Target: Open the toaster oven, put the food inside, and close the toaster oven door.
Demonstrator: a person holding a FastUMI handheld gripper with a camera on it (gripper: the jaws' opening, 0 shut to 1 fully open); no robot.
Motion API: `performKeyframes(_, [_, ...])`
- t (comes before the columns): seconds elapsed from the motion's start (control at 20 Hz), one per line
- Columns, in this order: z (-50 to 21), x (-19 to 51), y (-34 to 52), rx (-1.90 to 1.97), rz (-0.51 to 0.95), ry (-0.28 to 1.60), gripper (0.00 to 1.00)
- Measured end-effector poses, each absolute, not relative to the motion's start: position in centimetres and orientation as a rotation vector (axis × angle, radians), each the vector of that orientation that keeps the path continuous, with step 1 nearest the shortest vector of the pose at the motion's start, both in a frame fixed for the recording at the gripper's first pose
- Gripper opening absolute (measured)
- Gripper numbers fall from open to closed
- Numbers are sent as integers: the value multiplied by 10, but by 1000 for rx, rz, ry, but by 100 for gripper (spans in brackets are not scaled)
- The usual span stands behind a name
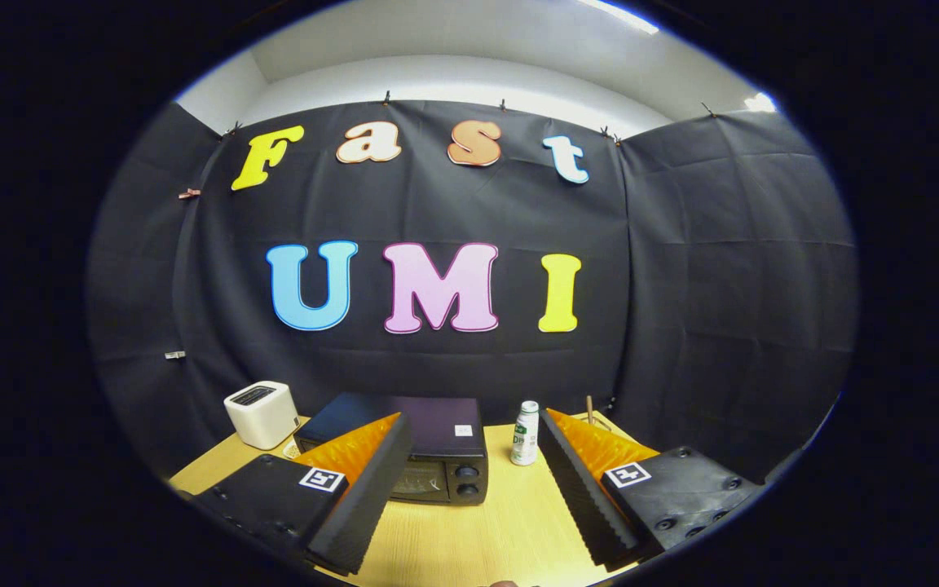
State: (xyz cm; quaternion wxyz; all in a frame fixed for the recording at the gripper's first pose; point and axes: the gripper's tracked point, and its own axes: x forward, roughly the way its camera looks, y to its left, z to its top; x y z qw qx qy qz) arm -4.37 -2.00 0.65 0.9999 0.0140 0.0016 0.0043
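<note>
A black toaster oven (429,444) stands on the wooden table (486,530), its door closed and two knobs on its right side. It sits just beyond my left finger (355,505), which hides part of its front. My gripper (469,522) is open, high above the table, with nothing between its fingers. The right finger (588,497) is spread well to the right of the oven. I cannot make out any food.
A small white toaster (262,414) stands to the left of the oven. A white bottle with a green label (525,434) is upright to the oven's right, between the fingers. A thin stick (589,408) shows behind the right finger.
</note>
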Motion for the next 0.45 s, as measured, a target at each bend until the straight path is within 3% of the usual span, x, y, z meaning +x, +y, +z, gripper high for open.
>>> performKeyframes(0.45, [2,-68,-1,39,18,-3,100])
